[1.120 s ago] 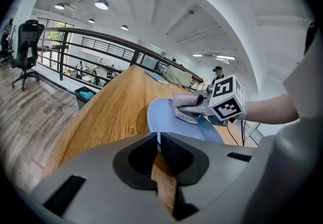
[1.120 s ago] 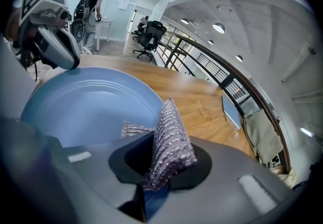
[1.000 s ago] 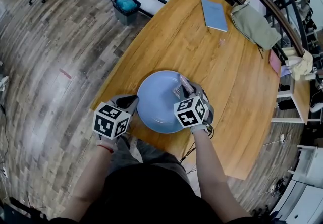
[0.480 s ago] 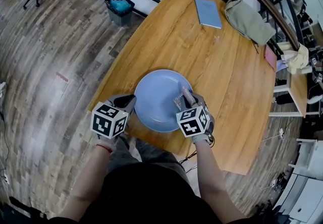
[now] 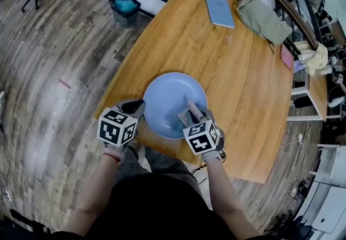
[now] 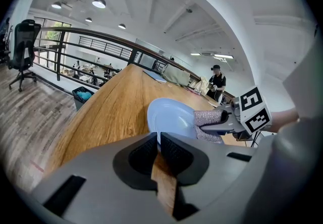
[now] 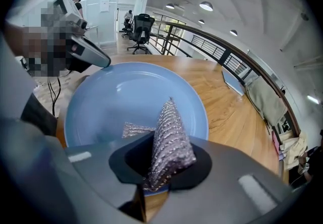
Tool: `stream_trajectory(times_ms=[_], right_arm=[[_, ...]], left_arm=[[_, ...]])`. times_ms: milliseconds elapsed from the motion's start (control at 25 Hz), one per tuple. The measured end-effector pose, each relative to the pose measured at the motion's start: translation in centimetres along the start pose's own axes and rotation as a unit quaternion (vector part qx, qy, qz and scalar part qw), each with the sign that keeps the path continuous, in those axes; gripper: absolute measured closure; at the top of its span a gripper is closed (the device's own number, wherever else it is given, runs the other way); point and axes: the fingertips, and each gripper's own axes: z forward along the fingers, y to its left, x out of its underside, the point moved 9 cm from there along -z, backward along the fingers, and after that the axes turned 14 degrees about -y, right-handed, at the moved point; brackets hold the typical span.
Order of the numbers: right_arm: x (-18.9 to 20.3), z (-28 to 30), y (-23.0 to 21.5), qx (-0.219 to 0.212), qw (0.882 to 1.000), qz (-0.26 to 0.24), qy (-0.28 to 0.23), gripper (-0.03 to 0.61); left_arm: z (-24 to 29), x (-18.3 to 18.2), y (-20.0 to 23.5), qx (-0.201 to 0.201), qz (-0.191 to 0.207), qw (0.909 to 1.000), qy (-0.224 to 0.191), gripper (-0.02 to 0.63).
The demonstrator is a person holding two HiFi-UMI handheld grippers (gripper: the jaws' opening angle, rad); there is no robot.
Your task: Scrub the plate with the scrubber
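Observation:
A light-blue plate (image 5: 168,93) (image 6: 171,114) (image 7: 126,94) lies near the front edge of the wooden table (image 5: 238,71). My left gripper (image 5: 139,108) (image 6: 158,142) sits at the plate's left rim, its jaws shut with the rim's edge pinched between them. My right gripper (image 5: 190,115) (image 7: 157,161) is shut on a silver mesh scrubber (image 5: 187,111) (image 6: 208,119) (image 7: 169,134). The scrubber's tip rests on the plate's near-right part. In the right gripper view, the left gripper (image 7: 91,55) shows at the plate's far rim.
A blue notebook (image 5: 219,11) and an olive bag (image 5: 263,18) lie at the table's far end. A bin (image 5: 125,5) stands on the plank floor to the left. A railing runs behind the table. A person (image 6: 217,79) stands far off.
My right gripper has dragged the scrubber across the plate toward me, from the far-right part to the near-right part. The left gripper has stayed at the rim.

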Motion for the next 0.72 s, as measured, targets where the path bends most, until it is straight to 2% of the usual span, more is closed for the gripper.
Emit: stream_trajectory(times_ms=[360,600,720], right_arm=[[-1.6,0.4,4.7,-0.053,0.998,-0.025,-0.022,0.515],[-3.1,1.3,6.0,-0.081,0.996,-0.033,-0.032,0.515],[-3.7,1.8,6.3,-0.091,0.994,-0.054,-0.04,0.515]], left_arm=[[0.2,0.0,0.0,0.0,0.004,1.0,0.0,0.595],[0.2,-0.1,-0.1,-0.001,0.004,1.0,-0.001,0.595],[0.2,0.0,-0.2,-0.004,0.004,1.0,-0.001,0.595]])
